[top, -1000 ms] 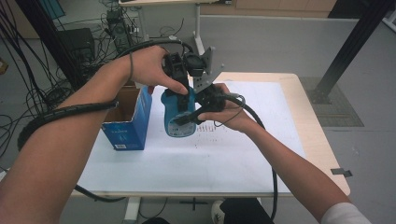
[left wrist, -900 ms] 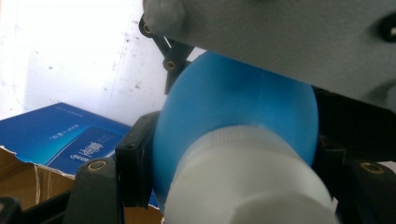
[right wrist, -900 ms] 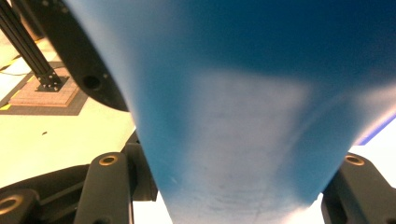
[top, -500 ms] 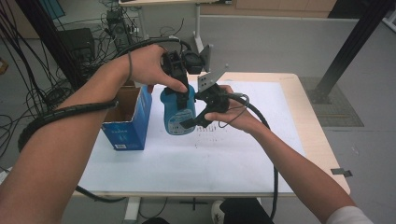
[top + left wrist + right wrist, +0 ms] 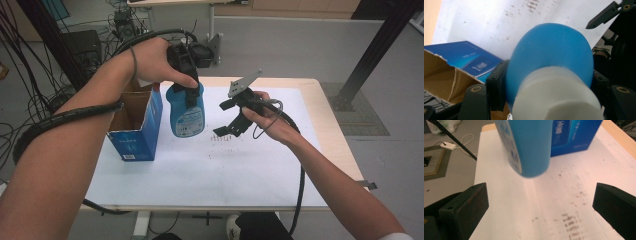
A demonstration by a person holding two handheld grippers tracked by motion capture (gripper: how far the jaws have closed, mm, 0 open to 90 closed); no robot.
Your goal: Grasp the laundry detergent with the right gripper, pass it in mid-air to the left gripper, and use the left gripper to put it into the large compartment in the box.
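Two forearms came in from below over the table (image 5: pixel 280 175). One hand gripped the left claw (image 5: pixel 189 92) from above, wrist bent, and pointed it down; its jaws were clamped on the neck of a blue bottle (image 5: pixel 186 114), which hung upright above the white sheet, just beside an open blue box (image 5: pixel 137 131). At the other side, the right claw (image 5: pixel 230 117) pointed toward the bottle but stood apart from it; its jaws had just been opening, wide, with nothing between them.
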